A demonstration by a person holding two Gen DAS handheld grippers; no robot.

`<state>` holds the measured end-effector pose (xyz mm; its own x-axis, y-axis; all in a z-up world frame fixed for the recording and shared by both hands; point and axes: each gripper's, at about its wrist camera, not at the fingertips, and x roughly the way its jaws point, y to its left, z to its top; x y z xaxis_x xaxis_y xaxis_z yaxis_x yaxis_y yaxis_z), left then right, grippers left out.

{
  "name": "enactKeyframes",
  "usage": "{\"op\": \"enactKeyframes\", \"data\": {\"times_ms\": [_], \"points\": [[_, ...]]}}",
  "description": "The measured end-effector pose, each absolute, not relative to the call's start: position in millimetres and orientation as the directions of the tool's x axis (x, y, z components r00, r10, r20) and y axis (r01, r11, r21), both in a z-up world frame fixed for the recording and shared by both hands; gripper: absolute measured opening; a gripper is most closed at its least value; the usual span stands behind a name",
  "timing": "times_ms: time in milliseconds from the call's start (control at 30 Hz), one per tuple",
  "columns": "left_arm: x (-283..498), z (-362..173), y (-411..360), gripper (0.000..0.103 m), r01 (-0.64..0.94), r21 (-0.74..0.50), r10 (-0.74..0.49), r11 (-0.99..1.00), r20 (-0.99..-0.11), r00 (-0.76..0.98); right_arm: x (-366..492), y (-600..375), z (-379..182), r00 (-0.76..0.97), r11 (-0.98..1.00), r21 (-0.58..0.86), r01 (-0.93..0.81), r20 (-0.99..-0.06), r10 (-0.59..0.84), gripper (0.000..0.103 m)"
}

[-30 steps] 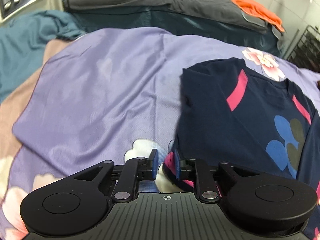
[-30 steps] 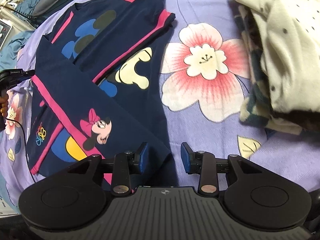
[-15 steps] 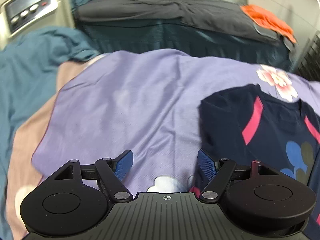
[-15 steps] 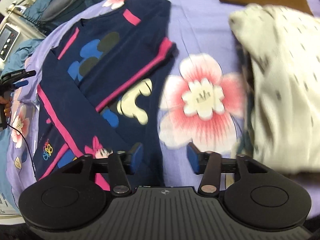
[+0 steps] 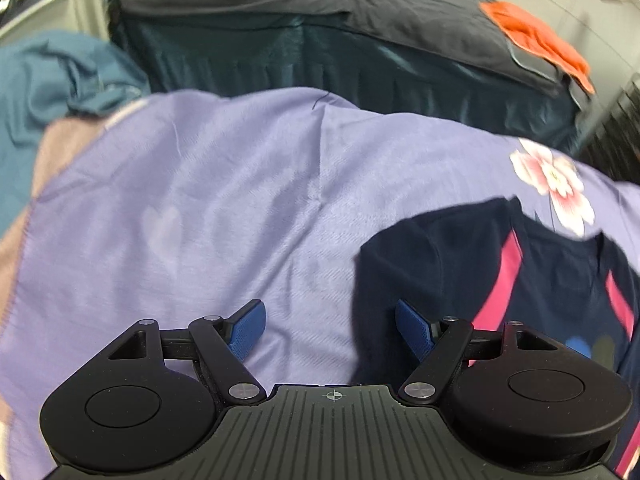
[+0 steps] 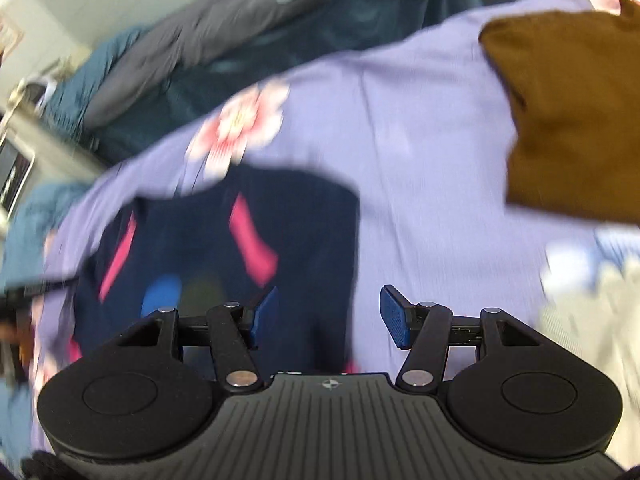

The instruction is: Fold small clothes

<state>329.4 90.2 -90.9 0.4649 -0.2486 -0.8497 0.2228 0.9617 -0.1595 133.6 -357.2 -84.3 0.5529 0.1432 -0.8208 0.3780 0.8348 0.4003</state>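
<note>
A small navy shirt with pink stripes and a blue cartoon print lies flat on the purple floral bedspread (image 5: 240,208). In the left wrist view the navy shirt (image 5: 460,264) is at the right, its left edge just beyond my right finger. My left gripper (image 5: 330,326) is open and empty above the bedspread. In the right wrist view, which is blurred, the navy shirt (image 6: 304,232) lies ahead and left, and its right edge runs between the fingers. My right gripper (image 6: 328,314) is open and empty.
A brown garment (image 6: 572,120) lies at the far right of the bedspread. A cream speckled garment (image 6: 600,320) is at the near right. A dark grey quilt (image 5: 320,4) with an orange cloth (image 5: 536,36) lies behind. A teal blanket (image 5: 48,92) is at the left.
My left gripper let go of the shirt's edge, opened wide and drew back. My right gripper opened wider and swung up toward the shirt's top end; the view is now blurred.
</note>
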Motion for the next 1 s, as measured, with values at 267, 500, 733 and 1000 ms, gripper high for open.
{"op": "enactKeyframes", "data": {"times_ms": [267,500,733,1000], "points": [[348.5,-96.1,56.5,0.103,0.264,-0.171,-0.287,0.949,-0.817,0.5,182.9,-370.5,-123.7,0.583,0.764,0.452,0.46,-0.803,0.125,0.061],[351.8,-106.0,26.6,0.098,0.34,-0.094,-0.27,0.936,-0.81,0.52,211.8,-364.1,-131.0,0.616,0.767,0.478,0.427,-0.775,0.141,0.063],[342.9,-86.2,44.1,0.044,0.342,-0.189,-0.355,0.92,-0.769,0.532,222.9,-355.7,-117.5,0.606,0.831,0.427,0.358,-0.783,0.141,0.01],[257.6,-24.2,95.5,0.039,0.477,-0.266,-0.515,0.837,-0.676,0.527,153.7,-343.1,-48.2,0.67,0.829,0.548,0.113,-0.658,0.344,0.01]]}}
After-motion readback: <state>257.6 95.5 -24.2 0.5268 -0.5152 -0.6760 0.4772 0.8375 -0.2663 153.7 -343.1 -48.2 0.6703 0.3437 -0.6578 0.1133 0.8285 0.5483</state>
